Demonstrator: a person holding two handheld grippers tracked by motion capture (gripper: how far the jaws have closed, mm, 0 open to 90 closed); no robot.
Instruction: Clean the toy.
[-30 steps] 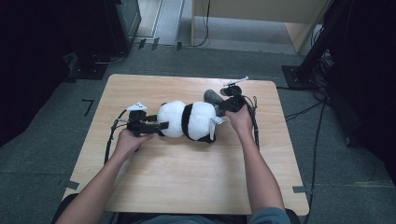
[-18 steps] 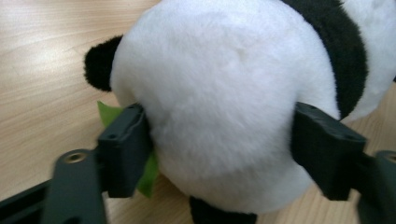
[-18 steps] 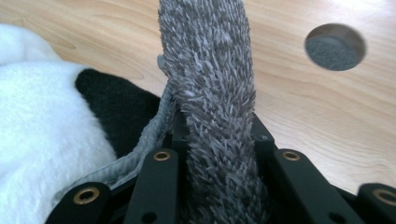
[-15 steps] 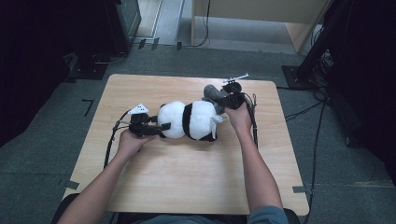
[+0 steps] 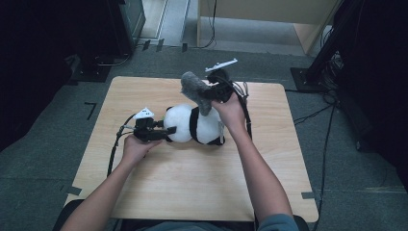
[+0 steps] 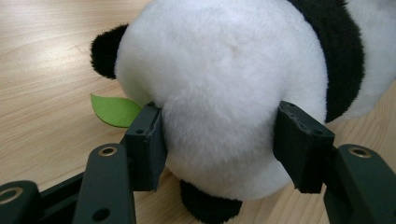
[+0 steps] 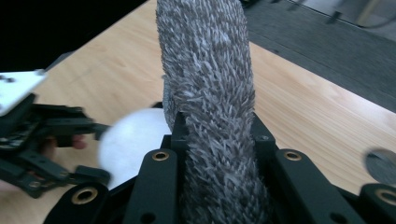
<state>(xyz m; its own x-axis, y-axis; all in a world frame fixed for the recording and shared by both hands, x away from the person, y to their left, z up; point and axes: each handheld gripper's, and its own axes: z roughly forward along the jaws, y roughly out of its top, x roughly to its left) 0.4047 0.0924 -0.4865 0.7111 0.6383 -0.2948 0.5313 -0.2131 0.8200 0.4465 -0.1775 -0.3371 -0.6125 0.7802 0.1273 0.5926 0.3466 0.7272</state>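
Note:
A black-and-white panda plush [image 5: 207,129] lies on its side in the middle of the wooden table [image 5: 192,192]. My left gripper [image 5: 166,131] is at its left, white end. In the left gripper view the pads [image 6: 149,140] of my left gripper [image 6: 219,140] dent the round white fur [image 6: 224,60]; these jaws have just been closing. A green felt leaf [image 6: 114,110] pokes out beside it. My right gripper [image 5: 209,94] is raised above the panda's far side, shut on a grey furry toy [image 5: 191,85]. That toy [image 7: 205,60] stands up between the jaws of my right gripper [image 7: 217,130].
The person's forearms reach in from the table's near edge. Black equipment stands on the floor at the left, and a stand with cables [image 5: 332,72] at the right. A wooden cabinet [image 5: 269,24] is behind the table. The near half of the tabletop is bare wood.
My right gripper has risen and shifted left with the grey furry toy, lifting it off the table beside the panda. The left hand has stayed at the panda's white end.

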